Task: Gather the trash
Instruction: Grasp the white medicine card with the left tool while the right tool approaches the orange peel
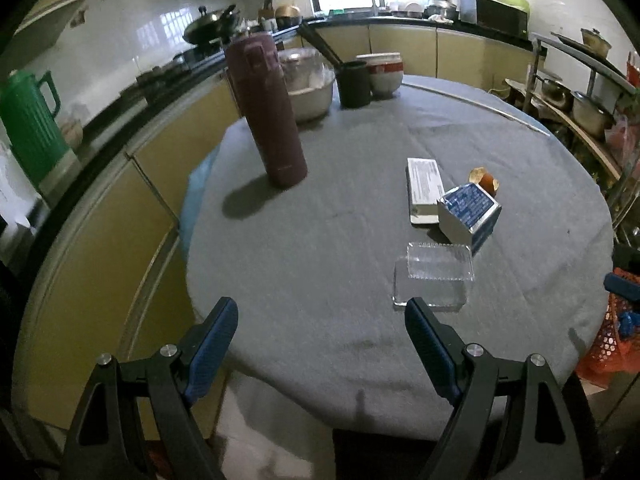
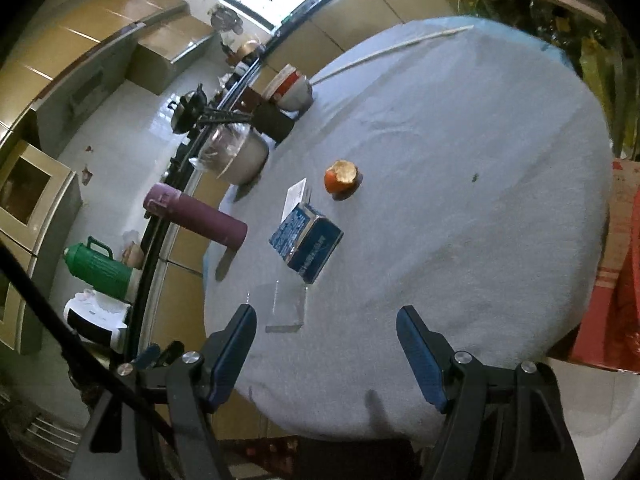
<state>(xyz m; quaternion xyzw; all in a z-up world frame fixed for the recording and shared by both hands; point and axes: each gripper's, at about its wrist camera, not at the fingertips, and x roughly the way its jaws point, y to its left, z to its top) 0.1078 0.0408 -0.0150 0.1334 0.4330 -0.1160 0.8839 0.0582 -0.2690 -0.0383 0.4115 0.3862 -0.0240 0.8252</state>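
Note:
On the grey round table (image 1: 320,208) lie a clear plastic container (image 1: 434,276), a blue and white carton (image 1: 470,214), a flat white box (image 1: 424,190) and a bitten apple (image 1: 486,180). My left gripper (image 1: 322,328) is open and empty over the near table edge, its right finger just in front of the clear container. In the right wrist view the carton (image 2: 308,238), the apple (image 2: 342,178) and the clear container (image 2: 288,308) lie ahead of my right gripper (image 2: 326,340), which is open and empty.
A purple flask (image 1: 272,116) stands at the left of the table, with a metal bowl (image 1: 310,88), a dark cup (image 1: 354,84) and stacked bowls (image 1: 384,72) at the far edge. A red mesh basket (image 1: 612,340) sits off the table's right. Kitchen counters run along the left.

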